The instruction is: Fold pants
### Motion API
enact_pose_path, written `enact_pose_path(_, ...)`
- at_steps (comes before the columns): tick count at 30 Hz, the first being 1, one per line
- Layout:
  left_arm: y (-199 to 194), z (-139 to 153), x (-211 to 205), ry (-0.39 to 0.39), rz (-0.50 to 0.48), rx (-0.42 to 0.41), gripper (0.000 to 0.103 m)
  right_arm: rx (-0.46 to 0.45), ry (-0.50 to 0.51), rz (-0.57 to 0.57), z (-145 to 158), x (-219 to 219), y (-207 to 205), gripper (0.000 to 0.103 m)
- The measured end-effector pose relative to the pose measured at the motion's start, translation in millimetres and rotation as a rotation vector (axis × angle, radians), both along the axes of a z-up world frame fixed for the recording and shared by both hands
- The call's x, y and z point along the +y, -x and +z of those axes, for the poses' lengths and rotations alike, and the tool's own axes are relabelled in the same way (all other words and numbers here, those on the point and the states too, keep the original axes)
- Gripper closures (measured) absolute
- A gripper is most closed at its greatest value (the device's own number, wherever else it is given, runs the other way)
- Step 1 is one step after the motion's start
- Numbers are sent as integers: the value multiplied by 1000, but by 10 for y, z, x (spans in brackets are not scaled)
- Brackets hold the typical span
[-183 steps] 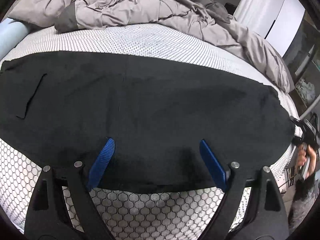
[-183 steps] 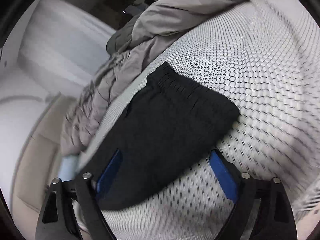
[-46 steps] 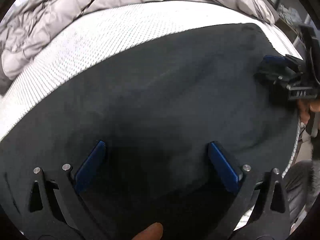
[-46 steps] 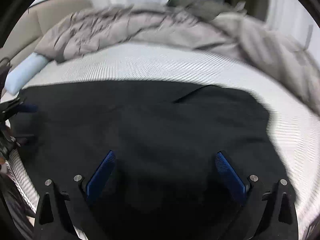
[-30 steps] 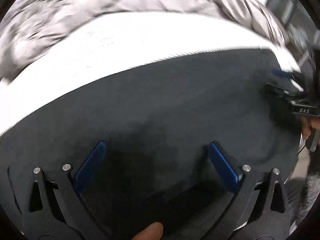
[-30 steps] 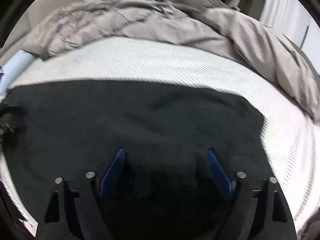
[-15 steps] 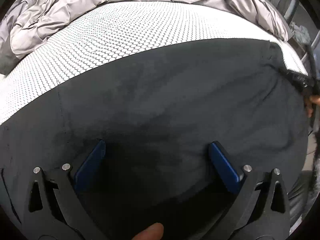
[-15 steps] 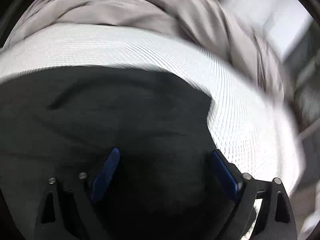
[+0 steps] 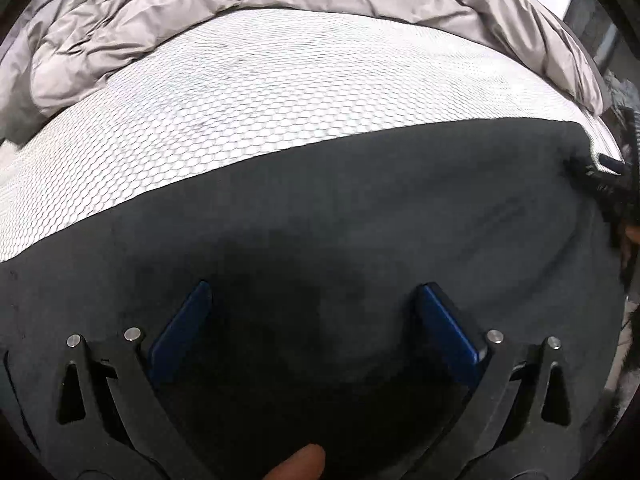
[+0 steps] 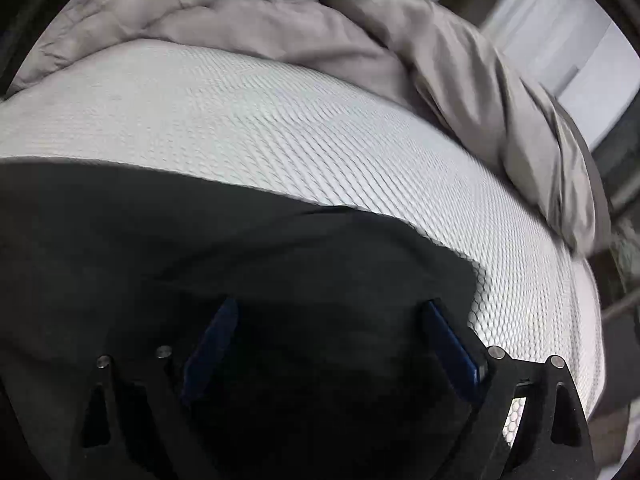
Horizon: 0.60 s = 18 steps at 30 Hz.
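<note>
On the white honeycomb-patterned mattress (image 9: 280,92) the black pants (image 9: 360,216) lie spread flat across the near half; crumpled grey duvet (image 9: 160,4) piled along the far side; left gripper (image 9: 312,312) over the pants, jaws wide apart, nothing pinched, fingertip (image 9: 300,464) at bottom edge; right gripper (image 10: 328,332) over the pants near their right end, jaws spread after just widening, fabric below them but not clamped; right view motion-blurred.
</note>
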<state>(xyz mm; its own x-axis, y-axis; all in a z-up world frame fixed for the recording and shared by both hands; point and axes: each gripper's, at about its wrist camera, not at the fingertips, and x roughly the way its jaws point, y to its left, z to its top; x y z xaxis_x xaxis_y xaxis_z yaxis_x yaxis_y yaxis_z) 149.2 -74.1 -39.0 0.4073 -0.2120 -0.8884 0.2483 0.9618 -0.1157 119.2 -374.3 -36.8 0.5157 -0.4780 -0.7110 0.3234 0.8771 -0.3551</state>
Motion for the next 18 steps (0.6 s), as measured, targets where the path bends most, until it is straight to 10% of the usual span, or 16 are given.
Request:
enact_pose_path(4, -8, 74, -104, -13, 22, -4, 1, -89, -15, -95, 262, -203, 142, 9)
enact_pose_path(13, 97, 100, -356, -32, -4, 0, 0, -6, -144, 255, 97, 825, -365, 10)
enact_pose_path(18, 75, 70, -247, -5, 28, 2, 0, -5, 108, -91, 67, 125, -333, 9)
